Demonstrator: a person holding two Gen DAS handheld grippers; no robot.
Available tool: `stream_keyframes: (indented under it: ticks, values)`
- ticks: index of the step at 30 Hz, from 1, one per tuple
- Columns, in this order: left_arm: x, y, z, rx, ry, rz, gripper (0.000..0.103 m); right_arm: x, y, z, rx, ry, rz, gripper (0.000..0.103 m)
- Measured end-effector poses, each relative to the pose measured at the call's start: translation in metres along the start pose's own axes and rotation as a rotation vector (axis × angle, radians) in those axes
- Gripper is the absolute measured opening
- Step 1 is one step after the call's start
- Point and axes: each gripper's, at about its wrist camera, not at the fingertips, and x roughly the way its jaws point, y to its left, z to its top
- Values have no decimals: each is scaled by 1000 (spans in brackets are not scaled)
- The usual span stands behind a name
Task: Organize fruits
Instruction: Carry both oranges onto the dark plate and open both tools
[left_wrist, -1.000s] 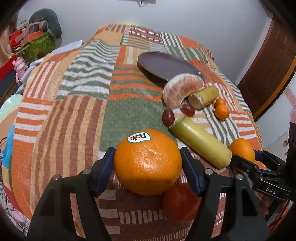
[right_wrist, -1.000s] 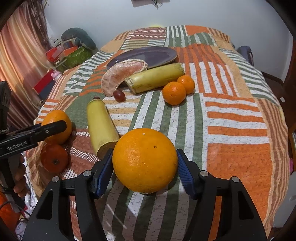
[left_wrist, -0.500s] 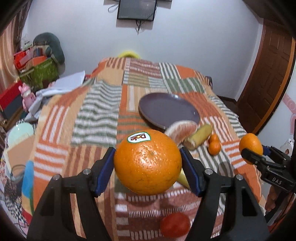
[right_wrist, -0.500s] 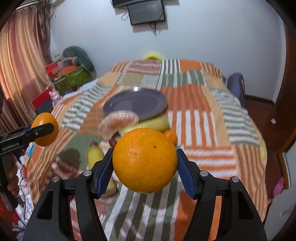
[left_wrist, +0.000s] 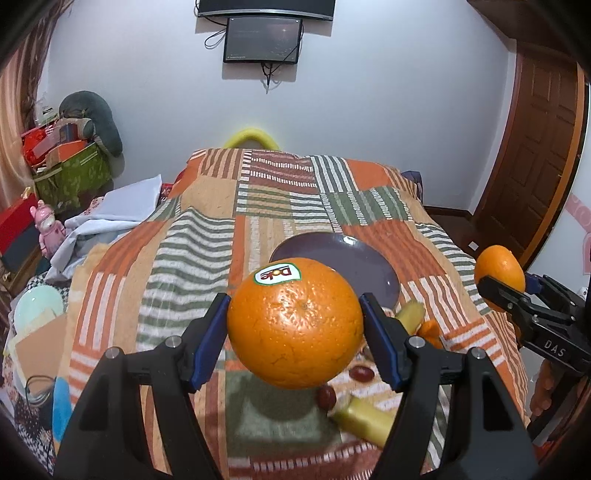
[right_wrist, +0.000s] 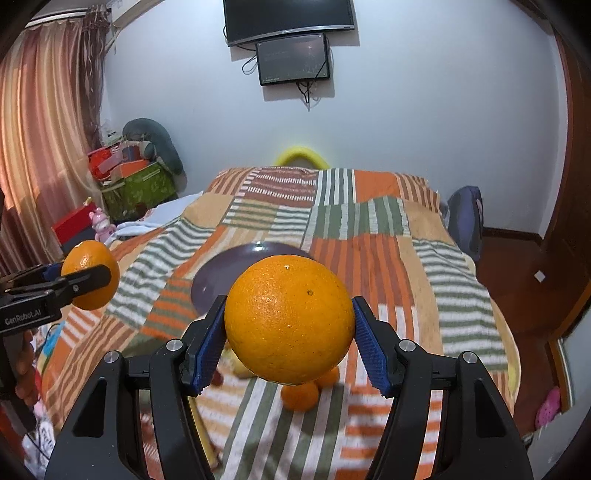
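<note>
My left gripper (left_wrist: 294, 328) is shut on a large orange with a Dole sticker (left_wrist: 294, 325), held high above the bed. My right gripper (right_wrist: 289, 328) is shut on a plain large orange (right_wrist: 289, 321), also lifted; it shows at the right of the left wrist view (left_wrist: 499, 282). The left orange appears at the left of the right wrist view (right_wrist: 90, 278). An empty dark purple plate (left_wrist: 354, 266) lies on the bedspread beyond both. Below lie banana pieces (left_wrist: 364, 419), two dark grapes (left_wrist: 327, 397) and small mandarins (right_wrist: 300, 397).
The striped patchwork bedspread (left_wrist: 192, 258) covers the bed. Boxes, a green bag and a pink toy (left_wrist: 46, 229) stand at the left. A wooden door (left_wrist: 535, 155) is at the right. Screens (right_wrist: 291, 62) hang on the far wall.
Both grippers have risen well above the bed with their oranges and tilted up. The fruit pile and plate now sit lower in view, with the wall and screens visible.
</note>
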Motion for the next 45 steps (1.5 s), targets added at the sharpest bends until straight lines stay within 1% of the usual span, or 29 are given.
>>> stream_keyframes:
  ticks: [11, 21, 26, 31, 37, 40, 45]
  values:
    - [58, 1, 27, -7, 25, -10, 69, 52, -2, 19, -45, 19, -10, 62]
    - [121, -1, 46, 7, 79, -4, 69, 108, 0, 29, -83, 87, -3, 62]
    - [147, -3, 47, 30, 113, 7, 69, 133, -3, 31, -75, 142, 41, 62]
    - [174, -2, 43, 29, 177, -9, 69, 157, -2, 30, -116, 181, -1, 62]
    - [200, -1, 37, 30, 244, -13, 69, 177, -2, 24, -140, 250, 4, 62]
    - [208, 0, 36, 20, 258, -18, 69, 181, -1, 22, -156, 268, 10, 62]
    - [212, 0, 38, 19, 256, -19, 70, 182, -1, 22, -178, 270, 13, 63]
